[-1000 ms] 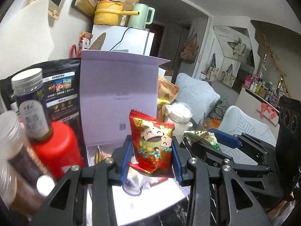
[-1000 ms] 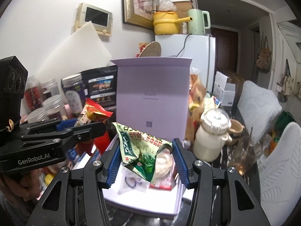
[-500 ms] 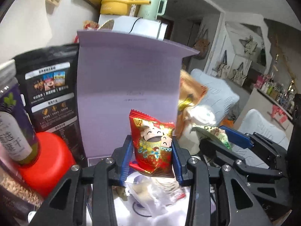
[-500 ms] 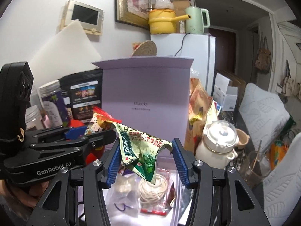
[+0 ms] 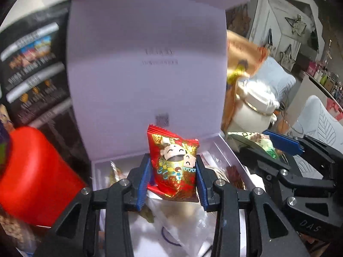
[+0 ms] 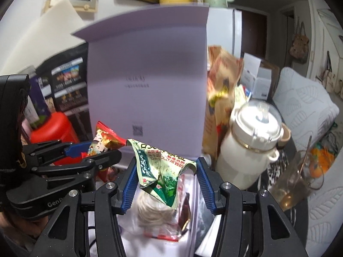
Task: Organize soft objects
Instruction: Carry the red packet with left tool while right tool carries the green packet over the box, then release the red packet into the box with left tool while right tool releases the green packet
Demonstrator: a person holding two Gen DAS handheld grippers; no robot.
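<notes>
My left gripper (image 5: 173,176) is shut on a red snack packet (image 5: 173,165) with a cartoon figure, held upright over the open lilac box (image 5: 230,150). My right gripper (image 6: 165,182) is shut on a crumpled green and white sachet (image 6: 160,171), held over the same box (image 6: 194,224). The box's lid (image 5: 148,64) stands upright behind both packets. Inside the box lie clear plastic bags and a bundle of rubber bands (image 6: 154,207). The left gripper with the red packet (image 6: 105,140) shows at the left of the right wrist view, and the right gripper (image 5: 276,150) at the right of the left wrist view.
A red-lidded jar (image 5: 32,175) and a black snack bag (image 5: 32,68) stand left of the box. A white lidded pot (image 6: 250,150), an orange bag (image 6: 223,81) and a glass cup (image 6: 298,182) stand to its right. A white fridge (image 6: 223,38) is behind.
Both grippers have moved forward and down toward the open box, still holding their packets. The box and its lid now fill more of each view.
</notes>
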